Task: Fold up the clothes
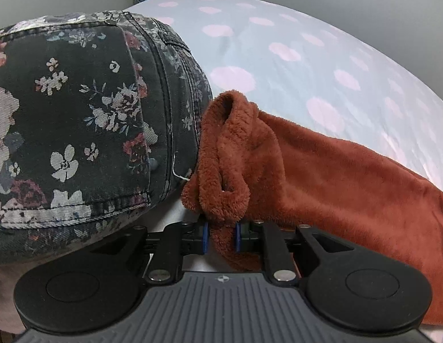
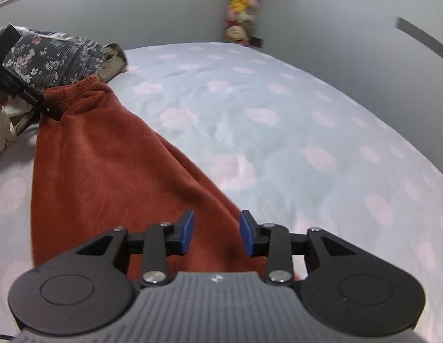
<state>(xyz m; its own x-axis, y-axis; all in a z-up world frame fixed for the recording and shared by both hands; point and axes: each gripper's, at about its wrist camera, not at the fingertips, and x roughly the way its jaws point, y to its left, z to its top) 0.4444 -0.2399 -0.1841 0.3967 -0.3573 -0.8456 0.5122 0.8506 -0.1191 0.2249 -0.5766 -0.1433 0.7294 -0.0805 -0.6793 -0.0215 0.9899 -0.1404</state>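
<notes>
A rust-red fleece garment [image 1: 335, 177] lies stretched across the bed. My left gripper [image 1: 221, 238] is shut on a bunched, rolled edge of it, and the fleece is squeezed between the blue pads [image 1: 205, 237]. In the right wrist view the same garment [image 2: 107, 171] runs from the near edge up to the left gripper's black body [image 2: 18, 83] at the far left. My right gripper [image 2: 217, 233] hovers over the near end of the fleece. Its jaws stand apart with nothing pinched between them.
A dark floral denim garment [image 1: 78, 114] lies piled right beside the held edge, also seen as a floral denim heap [image 2: 55, 57]. A white cloth [image 2: 4, 134] sits at the left. The pale blue sheet with pink dots [image 2: 278, 114] spreads to the right. Plush toys [image 2: 241, 14] stand in the far corner.
</notes>
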